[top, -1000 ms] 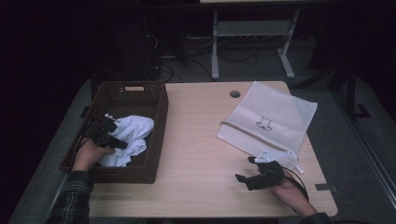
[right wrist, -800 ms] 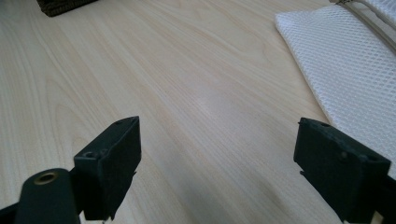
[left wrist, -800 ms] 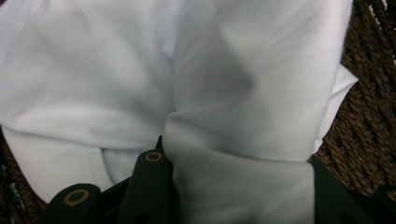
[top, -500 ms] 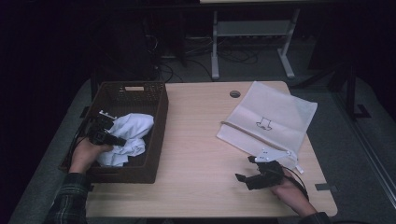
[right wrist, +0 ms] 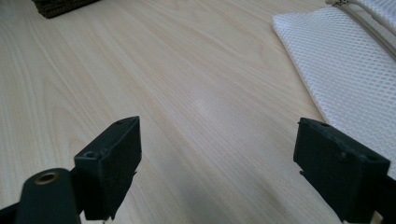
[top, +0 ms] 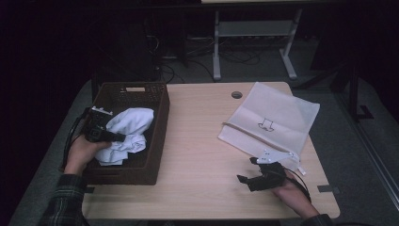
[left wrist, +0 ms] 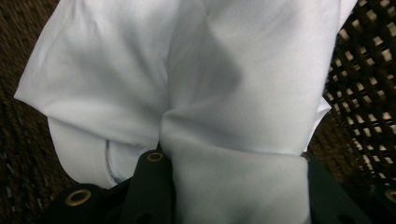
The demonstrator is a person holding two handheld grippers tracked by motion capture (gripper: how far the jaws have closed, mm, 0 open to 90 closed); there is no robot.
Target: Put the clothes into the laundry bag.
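Observation:
A white cloth [top: 131,125] lies bunched in the brown woven basket [top: 159,141] at the table's left. My left gripper [top: 118,137] reaches in over the basket's left wall and is shut on a fold of it. In the left gripper view the cloth [left wrist: 187,70] is pinched between the two black jaws of the left gripper [left wrist: 233,161] and hangs over the basket's weave. My right gripper [top: 247,170] rests on the table near the front right edge, open. Between the jaws of that gripper [right wrist: 217,140] there is only bare wood.
A white mesh zip bag [top: 277,113] lies flat at the right of the table, its near corner beside the right gripper; its mesh [right wrist: 345,70] shows in the right gripper view. A round cable hole [top: 236,94] sits near the far edge. A metal rack stands beyond the table.
My left hand has risen a little, lifting the pinched cloth higher in the basket. The right hand and the mesh bag have stayed put.

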